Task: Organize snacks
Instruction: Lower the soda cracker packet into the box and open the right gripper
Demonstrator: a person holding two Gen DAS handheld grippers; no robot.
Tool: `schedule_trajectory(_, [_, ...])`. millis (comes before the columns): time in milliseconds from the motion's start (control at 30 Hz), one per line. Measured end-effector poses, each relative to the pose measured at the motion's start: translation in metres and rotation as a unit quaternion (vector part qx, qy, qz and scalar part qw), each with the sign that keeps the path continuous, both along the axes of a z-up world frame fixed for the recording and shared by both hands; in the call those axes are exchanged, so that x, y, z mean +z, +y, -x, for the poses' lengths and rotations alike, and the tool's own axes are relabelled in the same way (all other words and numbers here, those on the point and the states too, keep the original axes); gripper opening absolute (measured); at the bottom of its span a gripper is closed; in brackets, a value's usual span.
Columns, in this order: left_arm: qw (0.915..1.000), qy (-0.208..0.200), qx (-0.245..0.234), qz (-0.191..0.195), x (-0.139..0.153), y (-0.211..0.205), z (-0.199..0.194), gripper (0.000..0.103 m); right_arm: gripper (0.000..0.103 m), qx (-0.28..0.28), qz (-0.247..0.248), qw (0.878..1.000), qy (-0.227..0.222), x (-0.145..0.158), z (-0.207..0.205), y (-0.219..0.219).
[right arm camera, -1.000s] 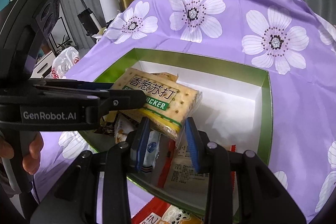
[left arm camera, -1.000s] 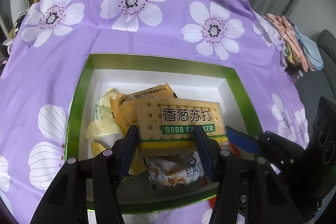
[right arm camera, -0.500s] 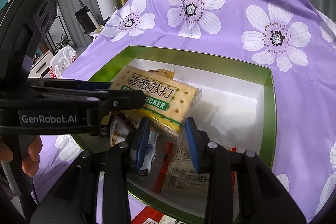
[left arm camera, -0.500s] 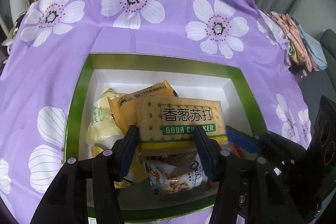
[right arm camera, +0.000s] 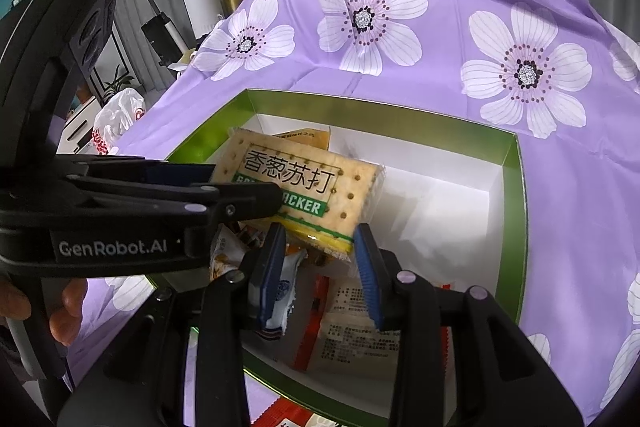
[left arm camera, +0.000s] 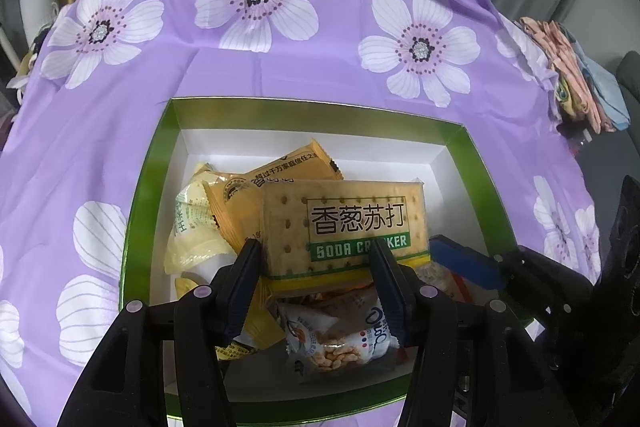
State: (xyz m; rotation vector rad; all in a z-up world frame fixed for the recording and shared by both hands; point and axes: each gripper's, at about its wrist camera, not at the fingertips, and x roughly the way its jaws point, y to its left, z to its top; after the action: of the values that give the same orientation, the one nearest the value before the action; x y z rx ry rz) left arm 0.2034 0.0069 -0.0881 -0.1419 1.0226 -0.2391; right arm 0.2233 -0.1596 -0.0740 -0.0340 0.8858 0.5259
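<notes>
One soda cracker packet (left arm camera: pixel 352 223) is held above the green-rimmed box (left arm camera: pixel 140 211), gripped between the jaws of the left gripper (left arm camera: pixel 316 259). The jaws of the right gripper (right arm camera: pixel 320 247) are set narrowly apart at the packet's near corner; contact there cannot be determined. Beneath the packet, several loose snack packs are seen inside the box: one orange pack (left arm camera: pixel 280 171), one pale yellow pack (left arm camera: pixel 192 227), one peanut pack (left arm camera: pixel 340 343) and one white pack with printed text (right arm camera: pixel 360 331). The box rests on a purple flowered cloth (left arm camera: pixel 120 131) over the worktop.
</notes>
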Motion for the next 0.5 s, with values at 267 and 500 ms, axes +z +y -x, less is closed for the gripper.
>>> schedule_trajectory(267, [0.9999, 0.000, 0.013, -0.005, 0.002, 0.005, 0.005, 0.064, 0.043, -0.008, -0.010, 1.000, -0.003, 0.005, 0.009, -0.006])
schedule_trajectory(500, [0.9995, -0.017, 0.026, -0.007, 0.016, 0.013, 0.016, 0.076, 0.052, -0.019, -0.014, 1.000, -0.012, 0.014, 0.019, -0.015])
